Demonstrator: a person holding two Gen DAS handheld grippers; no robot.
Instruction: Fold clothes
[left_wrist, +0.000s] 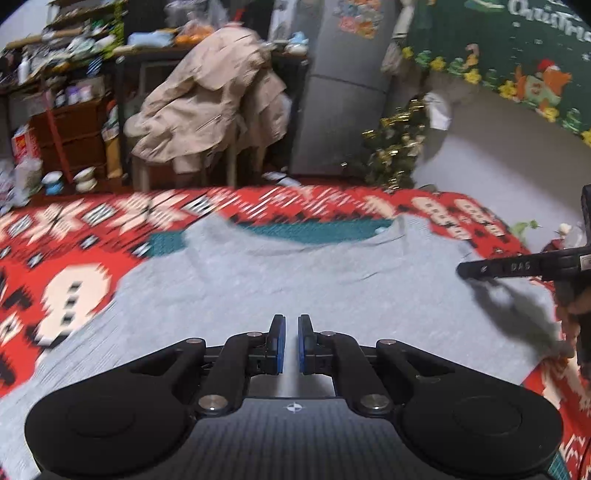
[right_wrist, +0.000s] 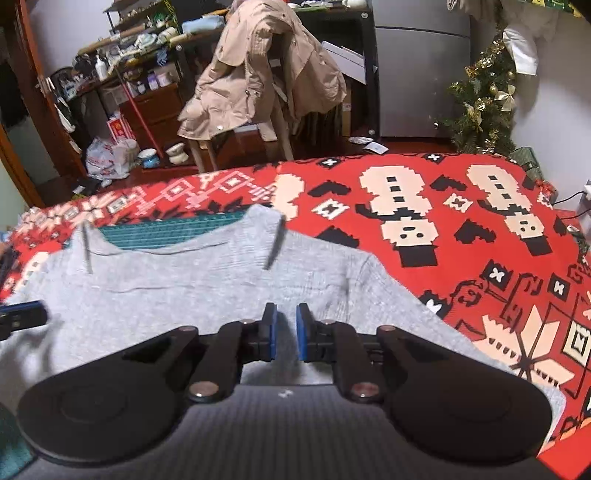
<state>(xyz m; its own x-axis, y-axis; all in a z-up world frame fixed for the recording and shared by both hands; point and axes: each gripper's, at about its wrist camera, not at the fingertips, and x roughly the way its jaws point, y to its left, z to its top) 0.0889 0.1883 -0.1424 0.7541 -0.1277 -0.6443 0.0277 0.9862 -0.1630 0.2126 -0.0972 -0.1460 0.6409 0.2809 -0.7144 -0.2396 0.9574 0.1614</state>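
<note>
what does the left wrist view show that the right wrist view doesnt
Only the left wrist view shows the green Christmas banner on the wall and a hand holding the right gripper, which is seen side-on.

Only the right wrist view shows the blue fingertip of the left gripper at its left edge, and the snowflake motif on the red blanket.

Both show the grey garment spread flat, the beige jacket draped over a chair, the small Christmas tree, and empty jaws with a narrow gap.
</note>
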